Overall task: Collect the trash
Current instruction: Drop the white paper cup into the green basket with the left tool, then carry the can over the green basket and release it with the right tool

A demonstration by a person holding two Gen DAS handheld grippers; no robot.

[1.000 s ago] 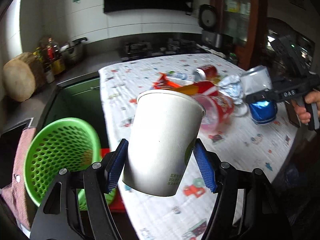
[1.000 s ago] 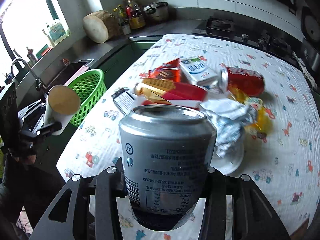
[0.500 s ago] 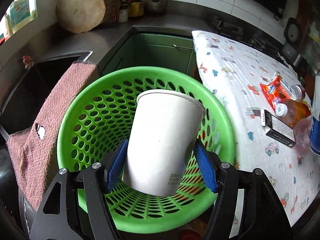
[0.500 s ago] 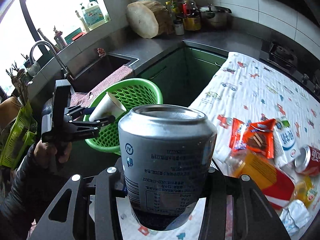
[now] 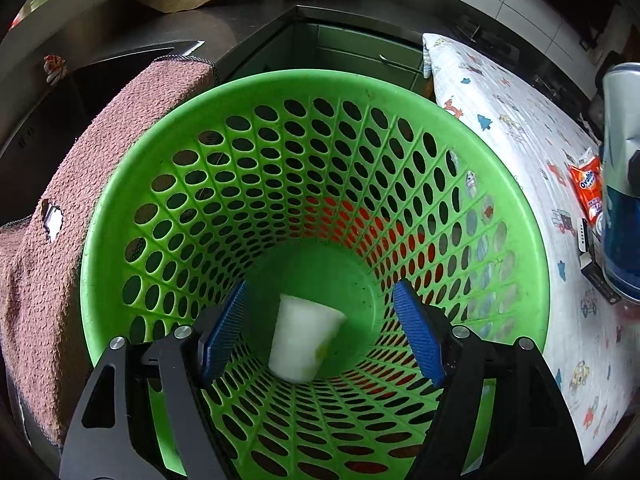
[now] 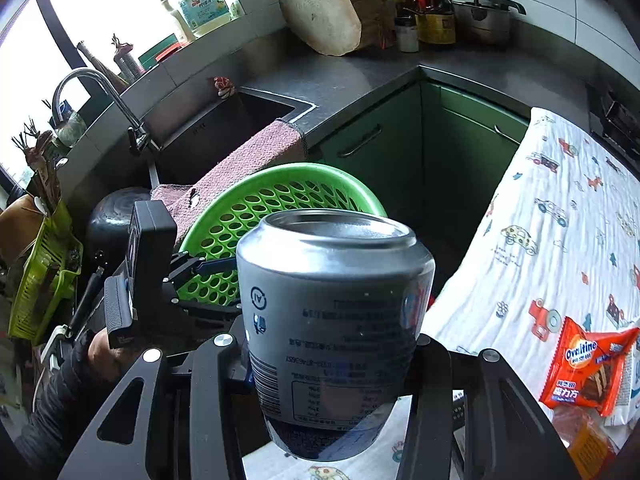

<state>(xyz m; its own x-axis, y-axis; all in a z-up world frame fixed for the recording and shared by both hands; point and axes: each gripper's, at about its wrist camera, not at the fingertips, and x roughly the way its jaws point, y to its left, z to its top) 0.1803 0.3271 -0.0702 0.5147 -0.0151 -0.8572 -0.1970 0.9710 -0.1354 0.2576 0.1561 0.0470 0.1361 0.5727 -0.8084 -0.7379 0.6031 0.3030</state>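
Now we are in the dropping-off step of collecting trash. Our left gripper (image 5: 318, 332) hangs over the mouth of the green basket (image 5: 516, 216), its blue-padded fingers (image 5: 418, 334) spread wide with nothing between them, and the white paper cup (image 5: 304, 340) lies at the bottom of the basket, tipped on its side and blurred. We judge that piece of trash delivered.

Our right gripper (image 6: 328, 354) has its fingers pinching a silver and blue can (image 6: 332, 312), held upright. In the right wrist view the can sits in front of the basket (image 6: 360, 190), with the left gripper (image 6: 192, 276) reaching across the rim between them. The can is not yet over the opening, as far as we can tell.

Next, we think the left gripper should clear out of the basket mouth so the two tools do not meet. Then the can needs carrying over the rim and the fingers spreading to let it fall beside the cup.

More trash waits on the counter (image 6: 560, 216) with its patterned cloth: an orange Ovaltine wrapper (image 6: 584, 364) lies near the edge, so the left gripper could go there afterwards.
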